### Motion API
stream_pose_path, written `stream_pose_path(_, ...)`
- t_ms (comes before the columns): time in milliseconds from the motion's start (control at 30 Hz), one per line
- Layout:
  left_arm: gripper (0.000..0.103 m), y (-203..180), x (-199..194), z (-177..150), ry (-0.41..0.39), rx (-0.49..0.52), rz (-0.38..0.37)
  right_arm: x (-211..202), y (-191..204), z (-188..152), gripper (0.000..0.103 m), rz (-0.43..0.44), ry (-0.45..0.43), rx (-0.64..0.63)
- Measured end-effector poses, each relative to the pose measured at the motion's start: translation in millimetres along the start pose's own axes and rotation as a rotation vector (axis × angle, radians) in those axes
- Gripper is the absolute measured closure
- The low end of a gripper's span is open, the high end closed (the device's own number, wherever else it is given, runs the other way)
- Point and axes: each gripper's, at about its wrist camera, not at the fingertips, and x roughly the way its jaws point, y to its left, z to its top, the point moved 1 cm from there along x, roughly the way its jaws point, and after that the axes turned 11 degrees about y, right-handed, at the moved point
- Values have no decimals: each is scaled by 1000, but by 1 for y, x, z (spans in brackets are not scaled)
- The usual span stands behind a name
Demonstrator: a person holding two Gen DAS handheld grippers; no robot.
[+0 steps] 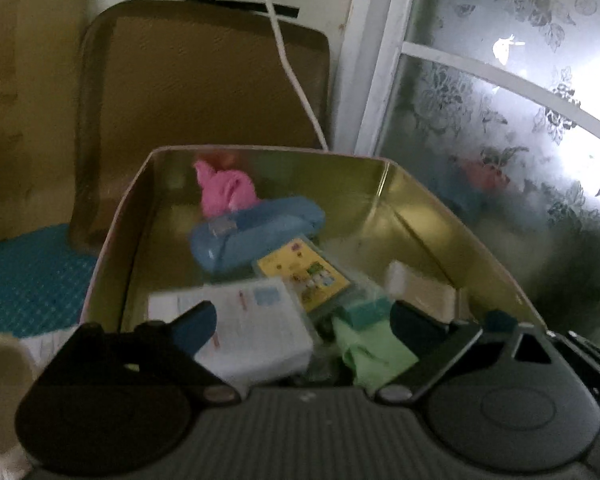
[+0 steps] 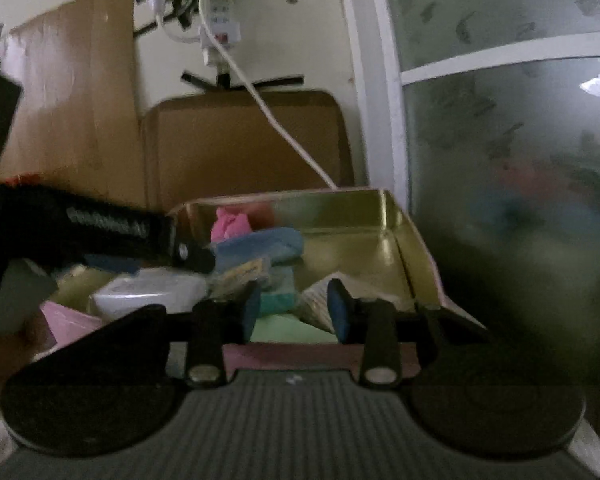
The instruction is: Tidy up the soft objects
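The gold box [image 1: 384, 196] already holds the soft things: a pink cloth [image 1: 224, 192] at the back, a blue pouch [image 1: 256, 236] in front of it, a white pack [image 1: 256, 328], a yellow packet [image 1: 304, 272] and a green cloth [image 1: 372, 356] nearest. The left gripper [image 1: 306, 322] hangs over the near end, fingers wide apart and empty. The right gripper [image 2: 294, 308] has its fingers partly apart with nothing between them.

Risks, as I judge them: the two grippers sit close together over a crowded box, so they may collide. A careless reach could snag the green cloth, drag its neighbours out, or shove the light box.
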Motion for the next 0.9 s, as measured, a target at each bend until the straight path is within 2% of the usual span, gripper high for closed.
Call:
stream_pose_path(100, 5, -2, -6, -9, 16, -3, 13, -9, -2, -2, 63, 23, -2, 56)
stream_pose_path(233, 1, -8, -29, -21, -7, 7, 34, -24, 0, 1, 62, 40, -7, 113)
stream_pose_path(300, 0, -11, -46, -28, -17, 7, 49, -30, 1, 0, 60, 47, -6, 135)
stream_pose_path(367, 0, -15, -56, -32, -22, 15, 68, -36, 1, -1, 52, 56, -2, 163)
stream_pose_path(533, 0, -24, -80, -53, -2, 45, 94, -52, 4, -8, 50, 75, 34, 219)
stream_pose_path(633, 0, -24, -91, -69, 10, 46, 118, -63, 8, -15, 38, 72, 59, 240)
stream_pose_path(767, 0, -20, -108, -89, 1, 22, 142, -76, 17, -22, 37, 91, 85, 264)
stream_pose_path(900, 0, -13, -124, -107, -10, -12, 174, -90, 29, -29, 31, 108, 83, 255)
